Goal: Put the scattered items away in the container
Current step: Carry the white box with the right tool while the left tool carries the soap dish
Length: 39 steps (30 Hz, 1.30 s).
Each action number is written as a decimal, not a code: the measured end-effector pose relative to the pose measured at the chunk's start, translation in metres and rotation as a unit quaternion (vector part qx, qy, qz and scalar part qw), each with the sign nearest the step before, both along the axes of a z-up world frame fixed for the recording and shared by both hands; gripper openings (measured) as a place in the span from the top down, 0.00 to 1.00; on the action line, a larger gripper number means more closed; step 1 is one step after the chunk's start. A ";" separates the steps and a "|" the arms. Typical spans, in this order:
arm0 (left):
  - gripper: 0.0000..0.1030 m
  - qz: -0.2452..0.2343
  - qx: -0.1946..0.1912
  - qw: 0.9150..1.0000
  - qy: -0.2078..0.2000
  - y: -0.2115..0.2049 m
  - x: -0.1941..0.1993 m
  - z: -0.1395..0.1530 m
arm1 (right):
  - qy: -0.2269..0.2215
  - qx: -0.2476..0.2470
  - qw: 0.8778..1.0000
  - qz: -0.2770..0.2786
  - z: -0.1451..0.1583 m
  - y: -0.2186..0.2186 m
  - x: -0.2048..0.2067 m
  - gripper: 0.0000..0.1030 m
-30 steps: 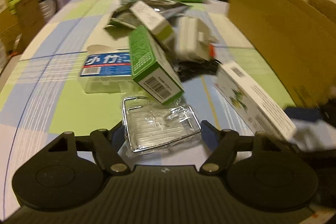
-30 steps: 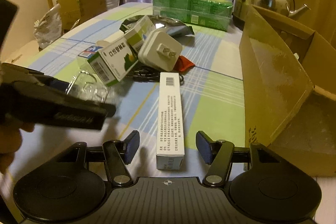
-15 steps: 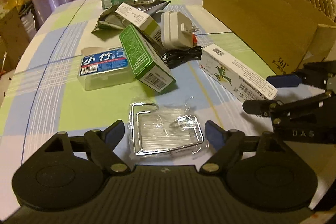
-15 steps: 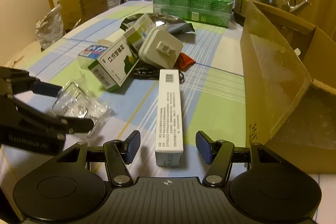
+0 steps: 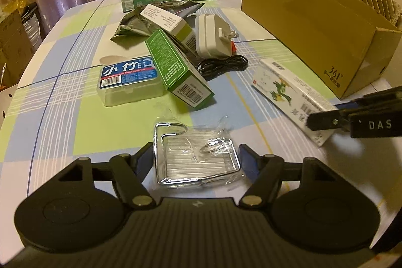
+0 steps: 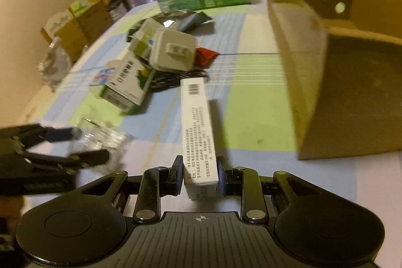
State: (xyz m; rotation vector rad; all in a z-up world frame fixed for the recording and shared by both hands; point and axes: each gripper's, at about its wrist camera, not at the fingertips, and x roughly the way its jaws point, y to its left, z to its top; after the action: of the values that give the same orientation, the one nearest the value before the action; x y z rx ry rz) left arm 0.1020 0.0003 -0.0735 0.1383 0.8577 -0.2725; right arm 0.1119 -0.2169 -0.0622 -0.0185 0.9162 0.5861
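Risk first: your right gripper has its fingers clamped on only the near end of the long white carton, so it may droop or twist loose on the way to the cardboard box beside it. Your left gripper straddles the wrapped wire rack, fingers wide, nothing held. Checked cloth on bench, cluttered, dim room

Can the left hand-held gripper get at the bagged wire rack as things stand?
Probably yes. The left hand-held gripper is open with the bagged wire rack lying flat between its fingers, nothing on top. The green box sits beyond it, clear of the fingers.
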 end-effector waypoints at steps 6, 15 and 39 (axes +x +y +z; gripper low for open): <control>0.34 0.004 -0.001 1.000 -0.002 0.000 -0.001 0.000 | -0.020 -0.021 1.000 0.001 -0.003 -0.001 -0.003 0.67; 0.28 0.031 0.005 1.000 -0.003 -0.002 0.000 -0.004 | -0.077 -0.069 0.994 0.046 -0.003 0.025 0.002 0.39; 0.36 0.052 -0.006 0.998 -0.045 0.012 -0.013 0.035 | -0.075 -0.089 0.991 0.064 0.004 0.037 0.004 0.78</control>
State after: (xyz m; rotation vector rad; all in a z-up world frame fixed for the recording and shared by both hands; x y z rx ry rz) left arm 0.0888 0.0127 -0.0383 0.0923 0.7713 -0.1722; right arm 0.1163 -0.1802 -0.0583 -0.2801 0.8226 0.6124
